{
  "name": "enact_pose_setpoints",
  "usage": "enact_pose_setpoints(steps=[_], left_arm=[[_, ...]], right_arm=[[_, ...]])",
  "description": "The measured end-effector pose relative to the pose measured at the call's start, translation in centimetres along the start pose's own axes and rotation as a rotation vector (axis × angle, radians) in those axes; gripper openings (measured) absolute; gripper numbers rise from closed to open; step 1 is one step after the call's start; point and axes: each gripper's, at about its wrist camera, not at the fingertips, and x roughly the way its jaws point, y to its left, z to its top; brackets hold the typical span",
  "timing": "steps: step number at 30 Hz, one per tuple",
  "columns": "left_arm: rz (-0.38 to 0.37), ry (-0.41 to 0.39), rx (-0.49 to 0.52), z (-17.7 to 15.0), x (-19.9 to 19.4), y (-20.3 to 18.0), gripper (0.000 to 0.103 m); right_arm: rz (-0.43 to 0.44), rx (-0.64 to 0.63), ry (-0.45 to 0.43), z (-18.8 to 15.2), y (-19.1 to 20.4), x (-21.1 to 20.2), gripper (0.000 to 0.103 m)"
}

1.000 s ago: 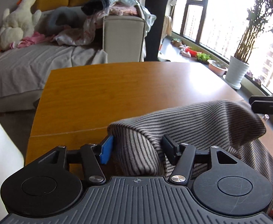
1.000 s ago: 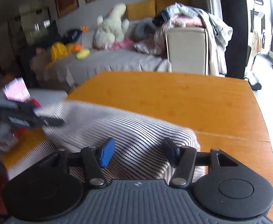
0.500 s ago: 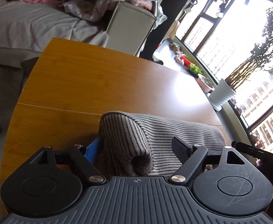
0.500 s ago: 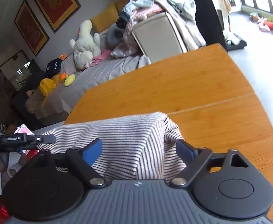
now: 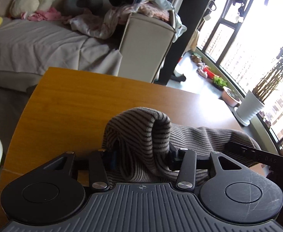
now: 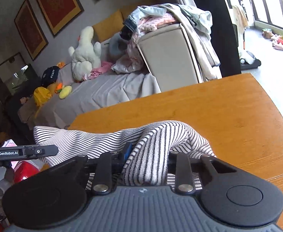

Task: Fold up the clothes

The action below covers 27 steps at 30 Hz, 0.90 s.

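My left gripper and right gripper each clamped the grey-and-black striped knit garment, stretched sideways between them, wooden table ahead.

Garment beige with thin dark stripes. Table orange-brown wood. Far sofa grey, plush cream, cushions mustard. Grippers black, blue pads.

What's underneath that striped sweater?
The striped sweater lies bunched over the wooden table, both grippers clamping it. Anything beneath the fabric is covered.
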Motion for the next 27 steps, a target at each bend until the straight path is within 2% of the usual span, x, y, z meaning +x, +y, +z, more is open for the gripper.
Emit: enact_pose_setpoints(steps=[1, 4, 8, 11, 12, 13, 14, 15, 16, 17, 20, 21, 22, 24, 26, 27], left_arm=[[-0.017, -0.009, 0.006, 0.1, -0.7, -0.2, 0.04], [-0.071, -0.04, 0.018, -0.9, -3.7, -0.5, 0.039], [-0.119, -0.022, 0.029, -3.6, -6.2, -0.6, 0.039], [-0.128, 0.005, 0.026, -5.3, -6.9, -0.3, 0.039], [-0.129, 0.004, 0.009, -5.4, -7.0, 0.0, 0.039], [-0.13, 0.002, -0.008, -5.4, -7.1, 0.3, 0.041], [-0.131, 0.001, -0.026, -5.5, -7.2, 0.7, 0.049], [-0.132, -0.001, -0.043, -5.5, -7.2, 1.0, 0.055], [-0.135, -0.005, -0.064, -5.2, -7.2, 1.3, 0.067], [-0.14, -0.001, -0.074, -4.8, -6.8, 1.5, 0.077], [-0.139, 0.028, -0.092, -4.0, -5.2, 1.6, 0.081], [-0.139, 0.047, -0.088, -4.1, -4.4, 1.3, 0.081], [-0.139, 0.067, -0.085, -4.1, -3.5, 1.0, 0.081], [-0.126, 0.102, -0.069, -4.3, -1.8, 0.4, 0.079], [-0.091, 0.122, -0.052, -4.5, 0.0, 0.2, 0.064], [-0.079, 0.129, -0.051, -4.6, 0.8, 0.2, 0.065]], right_arm=[[0.014, -0.002, -0.006, -0.3, 0.1, -1.1, 0.027], [0.043, -0.018, -0.006, -1.7, 0.5, -3.9, 0.027], [0.046, -0.025, 0.009, -3.6, 0.6, -6.6, 0.027], [0.018, 0.009, 0.032, -4.8, 0.0, -6.9, 0.028], [0.006, 0.023, 0.041, -5.2, -0.2, -6.9, 0.032], [-0.006, 0.036, 0.049, -5.6, -0.5, -6.9, 0.04], [-0.017, 0.05, 0.058, -6.1, -0.7, -6.8, 0.048], [-0.029, 0.064, 0.066, -6.5, -1.0, -6.8, 0.066], [-0.035, 0.077, 0.071, -6.8, -1.2, -6.8, 0.071], [-0.033, 0.09, 0.069, -6.9, -1.3, -6.7, 0.071], [-0.044, 0.083, 0.055, -7.1, -1.2, -6.1, 0.069], [-0.066, 0.064, 0.054, -7.1, -1.1, -5.7, 0.057], [-0.087, 0.045, 0.053, -7.1, -1.1, -5.2, 0.045], [-0.099, 0.049, 0.054, -6.9, -1.5, -4.2, 0.041], [-0.103, 0.045, 0.043, -6.2, -1.9, -3.2, 0.039], [-0.111, 0.033, 0.043, -5.6, -2.0, -2.5, 0.038]])
